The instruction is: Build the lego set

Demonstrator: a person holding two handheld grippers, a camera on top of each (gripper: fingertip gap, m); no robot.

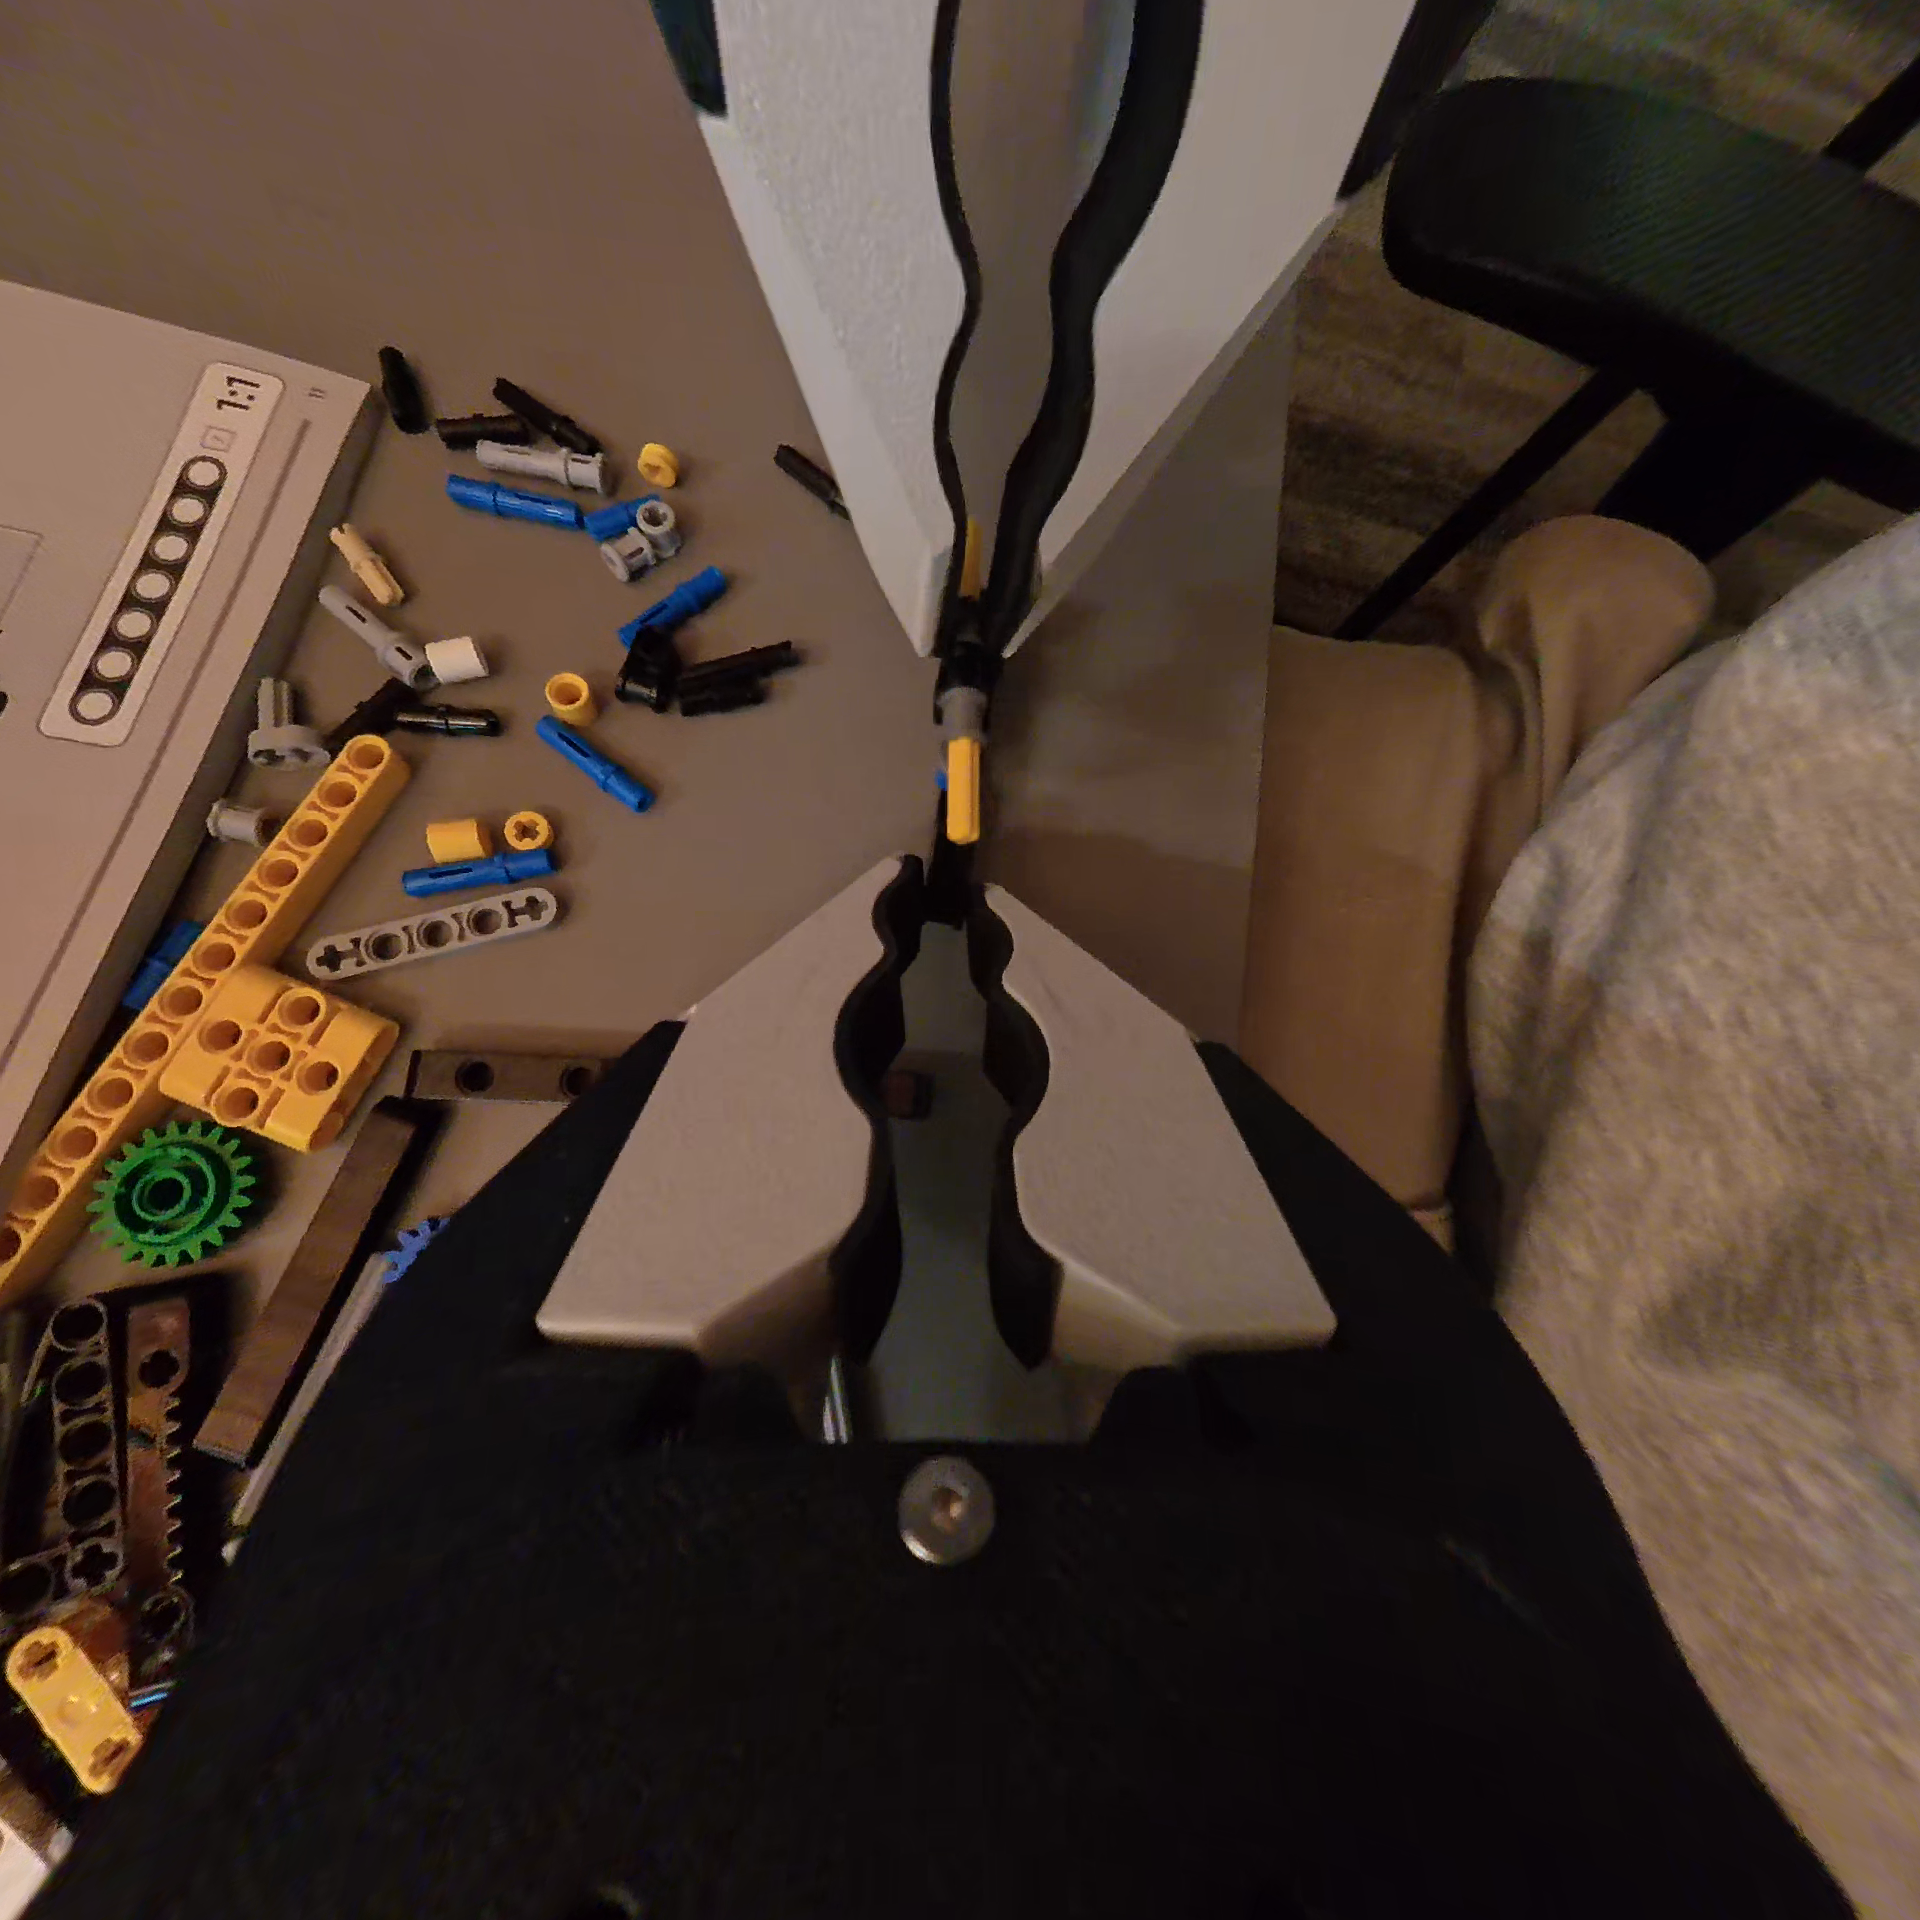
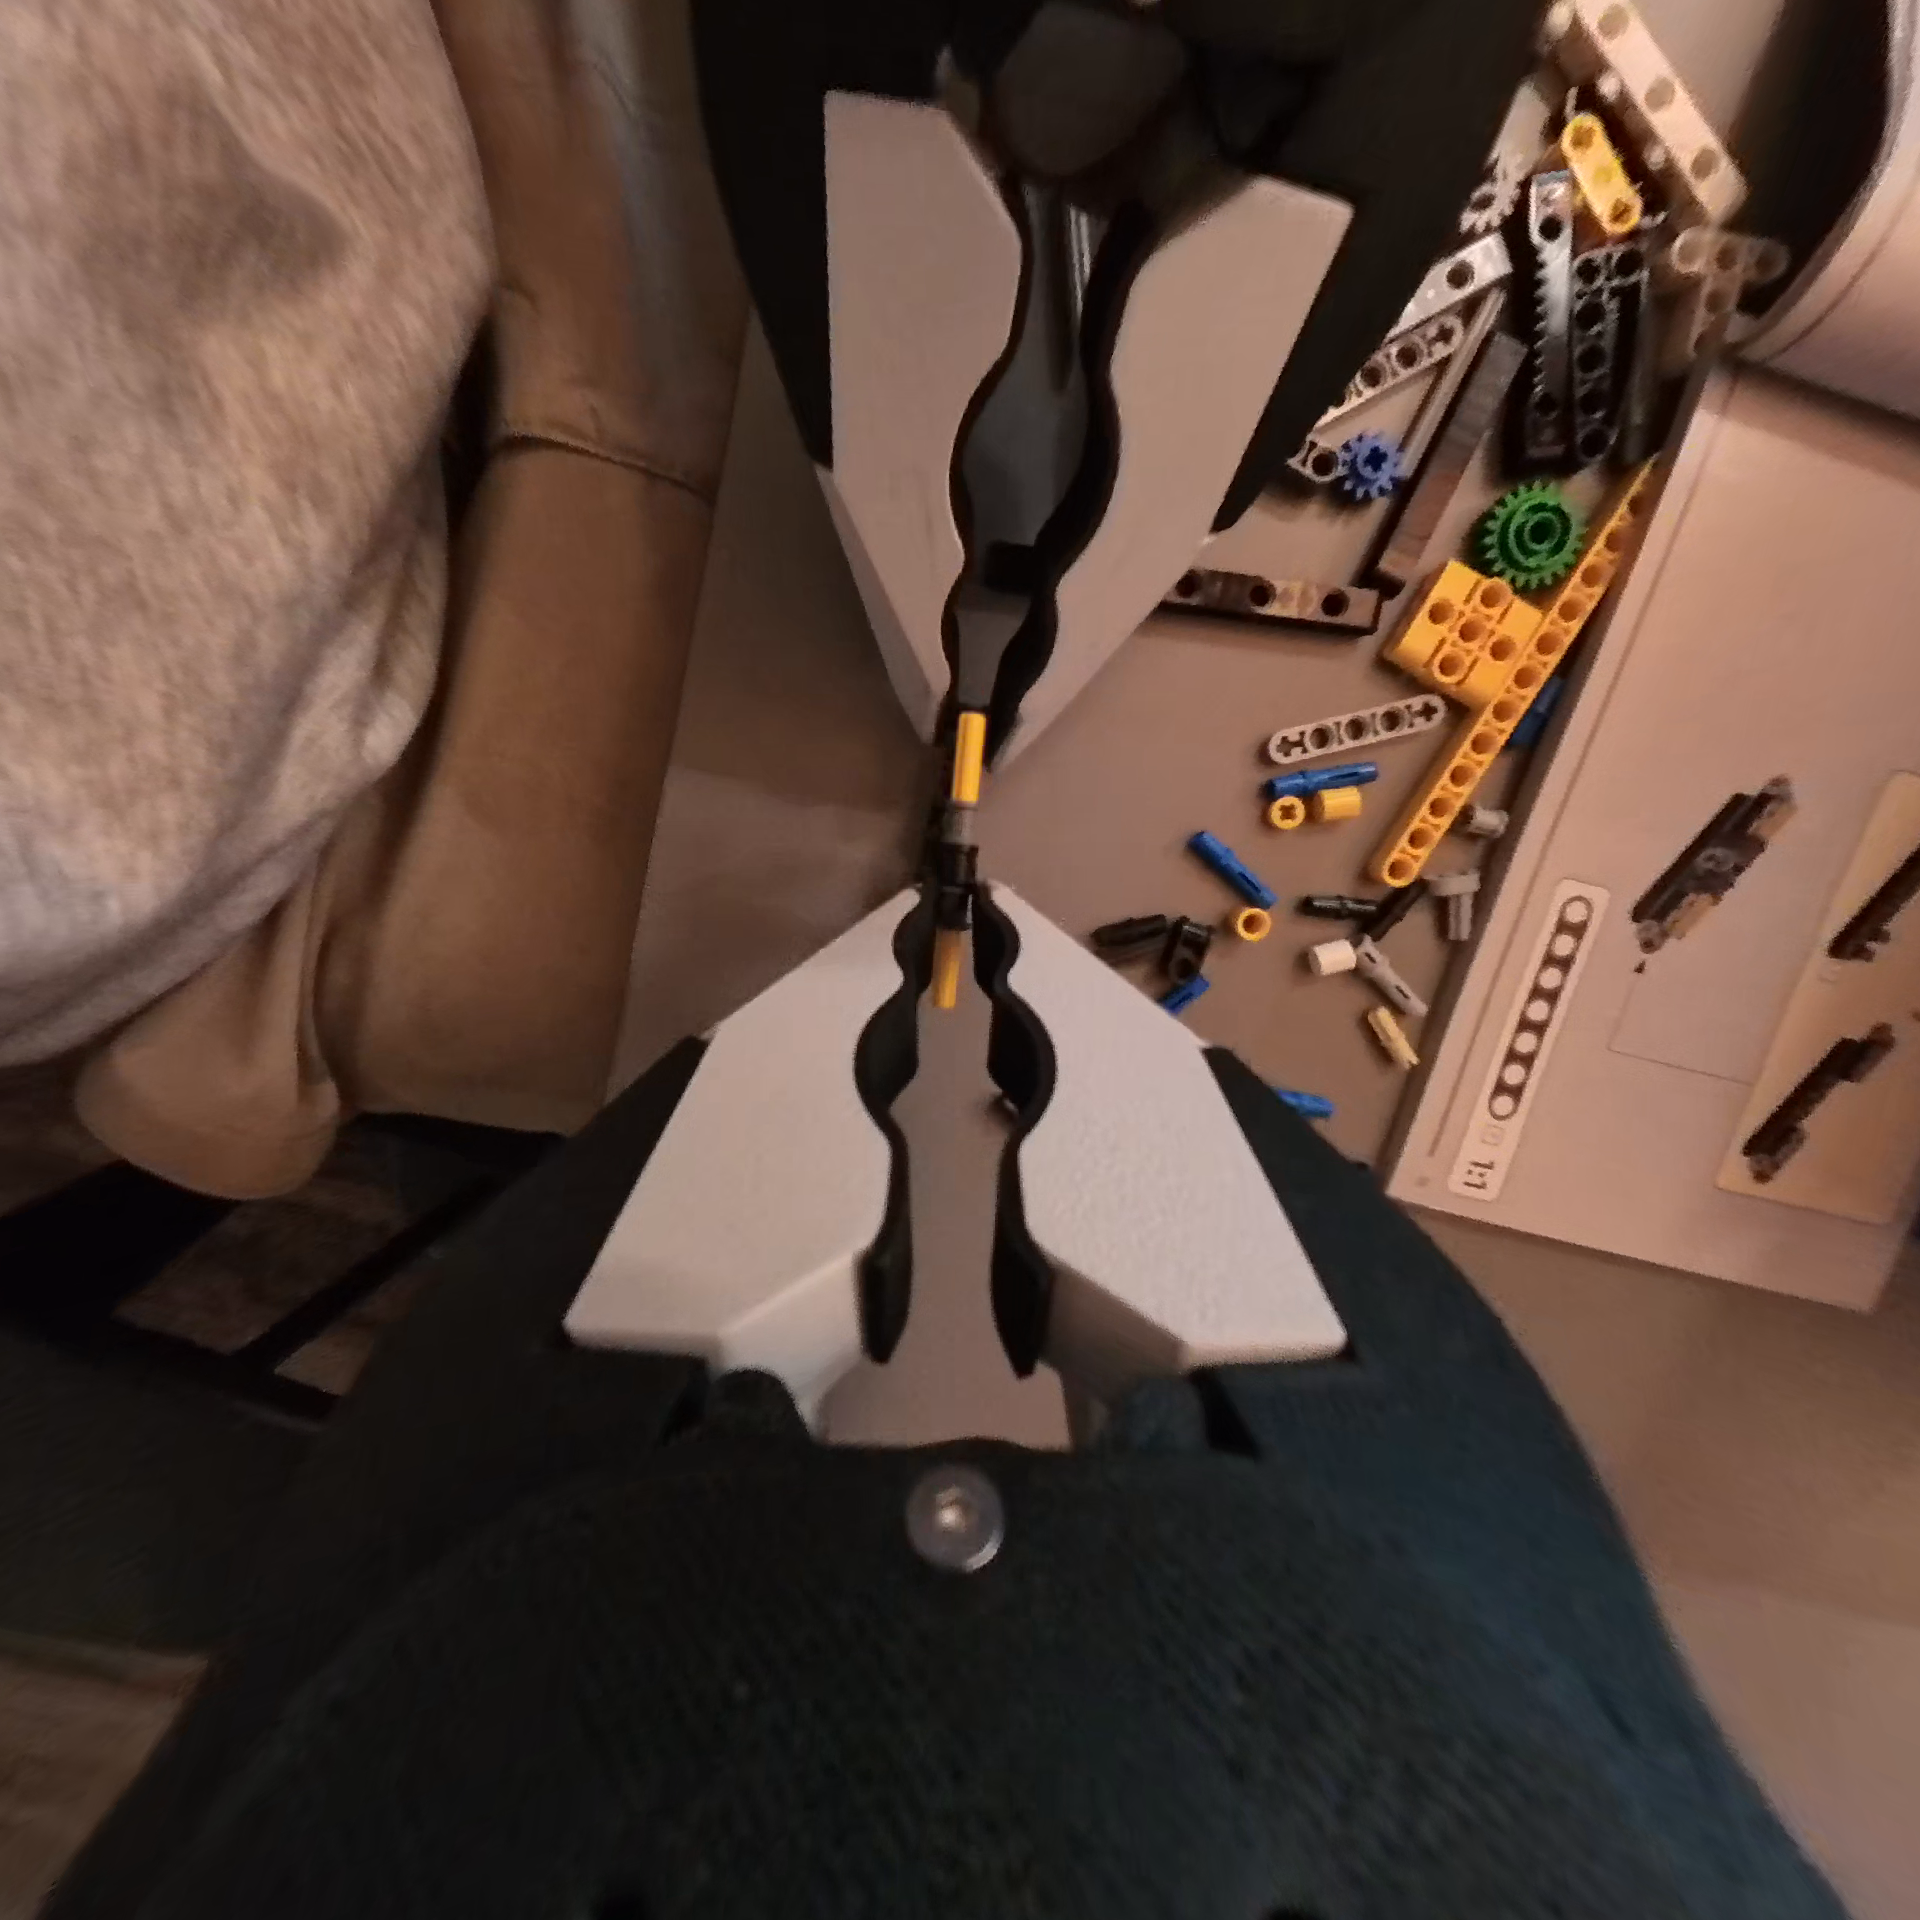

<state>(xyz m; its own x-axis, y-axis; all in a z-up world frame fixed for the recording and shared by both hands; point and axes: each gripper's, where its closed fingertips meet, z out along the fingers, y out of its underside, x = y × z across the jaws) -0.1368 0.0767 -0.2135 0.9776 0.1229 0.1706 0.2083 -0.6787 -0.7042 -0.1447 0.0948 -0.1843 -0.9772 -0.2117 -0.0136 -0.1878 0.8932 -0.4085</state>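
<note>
A thin axle assembly (image 1: 963, 790) of yellow, grey and black pieces hangs in the air between my two grippers, beside the table edge. My left gripper (image 1: 943, 885) is shut on its near black end. My right gripper (image 1: 971, 636) comes from the top of the left wrist view and is shut on the far end. In the right wrist view my right gripper (image 2: 954, 902) pinches the assembly (image 2: 966, 764), with a yellow stub between its fingers, and the left gripper (image 2: 971, 727) faces it. Loose parts lie on the brown table (image 1: 623, 260).
On the table lie a long yellow beam (image 1: 239, 935), a yellow block (image 1: 275, 1055), a green gear (image 1: 171, 1195), a grey thin beam (image 1: 431, 932), several blue and black pins and an instruction booklet (image 1: 104, 520). A person's legs (image 1: 1403, 831) and a black chair (image 1: 1662, 260) are at the right. About 4 cm separates my left fingertips from my right. The left tips stand about 11 cm off the yellow block (image 1: 275, 1055). It is also in sight in the right wrist view (image 2: 1468, 631).
</note>
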